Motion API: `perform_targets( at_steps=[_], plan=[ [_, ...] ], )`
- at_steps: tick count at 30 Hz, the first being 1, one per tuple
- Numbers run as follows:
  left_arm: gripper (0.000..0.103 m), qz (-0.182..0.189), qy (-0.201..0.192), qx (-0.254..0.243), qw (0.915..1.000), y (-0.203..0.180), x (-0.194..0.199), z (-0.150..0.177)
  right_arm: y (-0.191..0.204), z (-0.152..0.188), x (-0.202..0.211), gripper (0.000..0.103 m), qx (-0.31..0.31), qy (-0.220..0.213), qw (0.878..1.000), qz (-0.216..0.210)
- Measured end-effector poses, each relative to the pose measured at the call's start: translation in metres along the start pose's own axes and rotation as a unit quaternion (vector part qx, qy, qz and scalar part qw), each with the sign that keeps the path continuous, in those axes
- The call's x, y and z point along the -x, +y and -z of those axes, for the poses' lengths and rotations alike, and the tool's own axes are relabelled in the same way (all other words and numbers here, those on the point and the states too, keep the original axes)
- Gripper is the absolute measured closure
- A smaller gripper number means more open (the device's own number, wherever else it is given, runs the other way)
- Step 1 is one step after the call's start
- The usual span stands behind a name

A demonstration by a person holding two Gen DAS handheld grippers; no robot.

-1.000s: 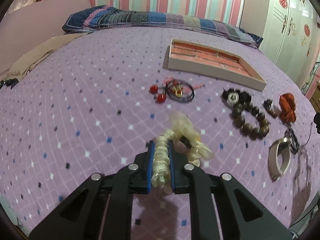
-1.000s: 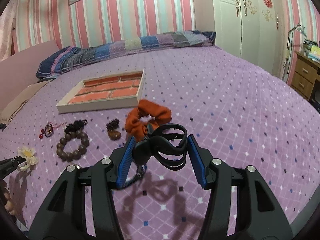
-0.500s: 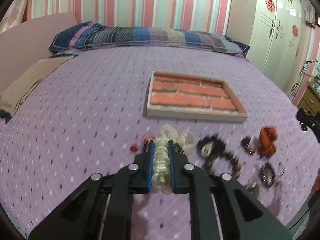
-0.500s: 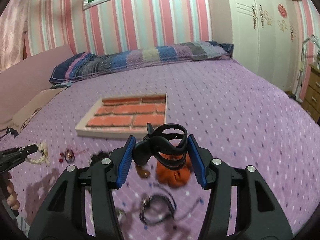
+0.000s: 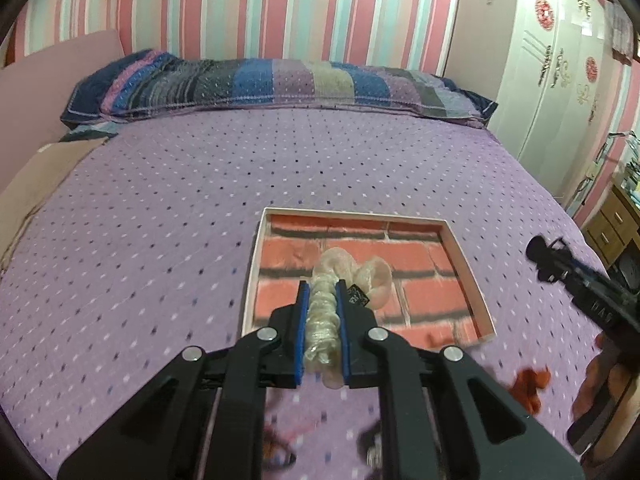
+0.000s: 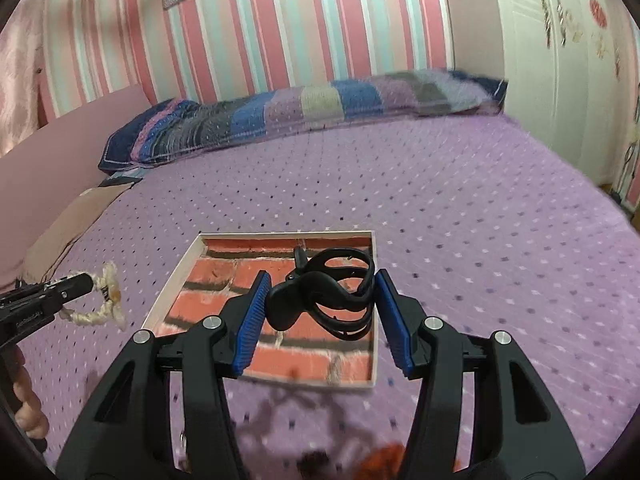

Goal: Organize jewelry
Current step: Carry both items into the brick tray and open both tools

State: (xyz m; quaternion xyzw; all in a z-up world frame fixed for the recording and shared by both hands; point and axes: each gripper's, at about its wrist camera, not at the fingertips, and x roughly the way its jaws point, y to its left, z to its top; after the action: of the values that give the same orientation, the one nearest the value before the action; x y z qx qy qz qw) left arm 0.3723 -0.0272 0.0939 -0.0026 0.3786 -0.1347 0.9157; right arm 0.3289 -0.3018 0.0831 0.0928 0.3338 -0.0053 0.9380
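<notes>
A wide bed covered in a purple spread with small white and dark diamond dots carries everything. A long patchwork bolster pillow in blue, purple and grey stripes lies across its 12 o'clock end. A shallow white-rimmed rectangular tray with a red brick-pattern floor rests flat near the middle. A blurred orange fabric scrunchie lies at 4 o'clock of the tray.

Warm, dim indoor light. Soft shadows fall on the purple dotted bedspread near the lens. Fisheye bending curves the pink striped wall; bottom edges smear with motion blur.
</notes>
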Motion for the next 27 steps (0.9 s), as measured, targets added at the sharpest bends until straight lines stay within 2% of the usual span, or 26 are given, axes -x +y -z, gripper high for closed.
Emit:
perform_targets(
  at_steps=[7, 13, 16, 21, 22, 23, 26, 27],
  plan=[
    [0.089, 0.002, 0.060, 0.028, 0.9978, 0.013, -0.113, -0.028, -0.018, -0.018, -0.106, 0.050, -0.027, 0.068, 0.997, -0.001],
    [0.089, -0.010, 0.101, 0.033, 0.9943, 0.021, -0.192, -0.041, -0.019, -0.030, -0.176, 0.050, -0.004, 0.114, 0.993, 0.024],
    [0.089, -0.026, 0.112, 0.026, 0.9930, 0.022, -0.214, -0.040, -0.022, -0.027, -0.196, 0.050, -0.010, 0.127, 0.991, 0.034],
    [0.089, -0.034, 0.125, 0.018, 0.9914, 0.024, -0.230, -0.036, -0.022, -0.021, -0.210, 0.049, -0.003, 0.132, 0.991, 0.035],
    [0.089, -0.040, 0.130, 0.015, 0.9906, 0.023, -0.233, -0.034, -0.023, -0.020, -0.210, 0.047, -0.004, 0.133, 0.991, 0.030],
    [0.088, -0.043, 0.134, 0.014, 0.9899, 0.023, -0.236, -0.032, -0.022, -0.020, -0.210, 0.038, -0.003, 0.136, 0.990, 0.026],
    [0.087, -0.044, 0.141, 0.018, 0.9889, 0.025, -0.241, -0.027, -0.018, -0.019, -0.210, 0.031, 0.006, 0.133, 0.991, 0.020],
    [0.083, -0.044, 0.142, 0.017, 0.9887, 0.024, -0.241, -0.027, -0.018, -0.020, -0.208, 0.029, 0.003, 0.131, 0.991, 0.018]
  ],
)
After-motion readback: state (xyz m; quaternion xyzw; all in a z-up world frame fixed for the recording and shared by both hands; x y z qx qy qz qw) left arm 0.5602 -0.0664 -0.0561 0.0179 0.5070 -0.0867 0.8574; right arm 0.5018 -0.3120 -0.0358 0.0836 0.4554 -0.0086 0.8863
